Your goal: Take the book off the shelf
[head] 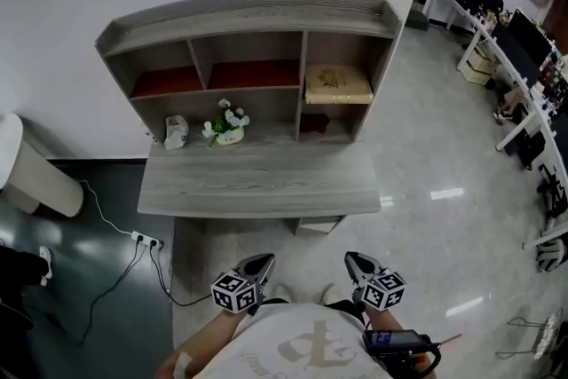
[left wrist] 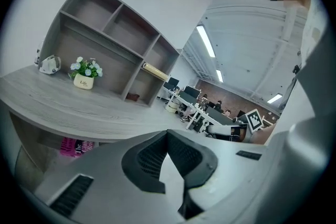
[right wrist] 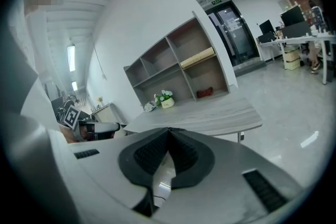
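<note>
A tan book (head: 337,85) lies flat on the upper right shelf of the grey wooden shelf unit (head: 248,18), which stands on a desk (head: 257,186). The book (left wrist: 156,71) shows as a thin pale slab in the left gripper view, and the book (right wrist: 197,57) shows likewise in the right gripper view. My left gripper (head: 258,264) and right gripper (head: 357,263) hang close to my body, well short of the desk's front edge. Both are shut with nothing between the fingers. The left gripper (left wrist: 168,134) and right gripper (right wrist: 169,130) point toward the shelf from a distance.
A small flower pot (head: 227,125) and a white object (head: 176,132) sit on the desk under the left shelves. A dark red item (head: 312,123) lies in the lower right compartment. A power strip (head: 146,239) lies on the floor, a white bin (head: 27,164) stands left, and office desks (head: 524,75) stand right.
</note>
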